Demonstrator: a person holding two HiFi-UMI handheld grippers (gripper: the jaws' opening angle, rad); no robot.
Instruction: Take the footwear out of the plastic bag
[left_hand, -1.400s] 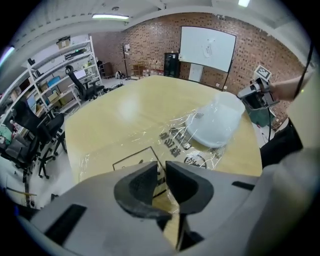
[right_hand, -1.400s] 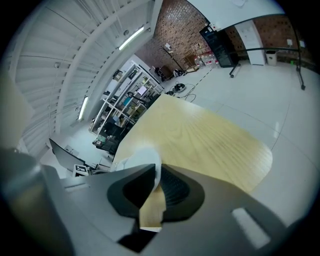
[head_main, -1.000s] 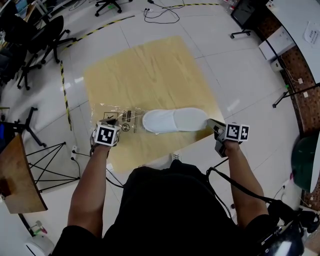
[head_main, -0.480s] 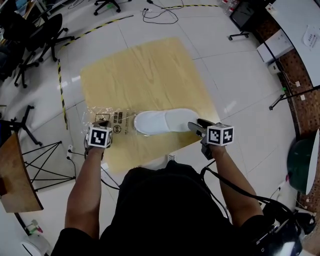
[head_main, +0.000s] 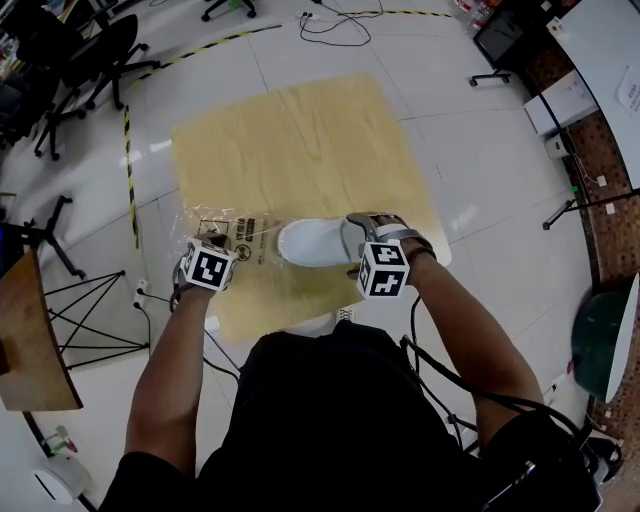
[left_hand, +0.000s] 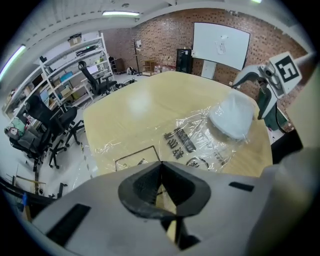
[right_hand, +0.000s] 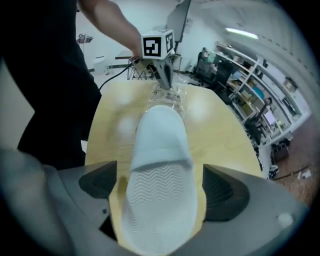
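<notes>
A white slipper (head_main: 312, 243) lies on a wooden board (head_main: 290, 140) on the floor, its toe end at the mouth of a clear printed plastic bag (head_main: 240, 232). My left gripper (head_main: 217, 245) is shut on the bag's near edge; the left gripper view shows its jaws (left_hand: 160, 186) closed over the plastic (left_hand: 195, 142). My right gripper (head_main: 368, 232) straddles the slipper's heel end. Its jaws have just been opening and stand wide, the slipper's ribbed sole (right_hand: 160, 185) between them and clear of both pads (right_hand: 97, 182).
Office chairs (head_main: 70, 60) stand at the far left, beyond a yellow-black tape line (head_main: 128, 160). A wooden tabletop (head_main: 30, 340) and a black folding stand (head_main: 95, 310) are close on the left. Cables (head_main: 335, 20) lie on the tiles past the board.
My right gripper swung left from the board's right edge to over the slipper's heel, rolled round, and opened. The left gripper stayed put on the bag.
</notes>
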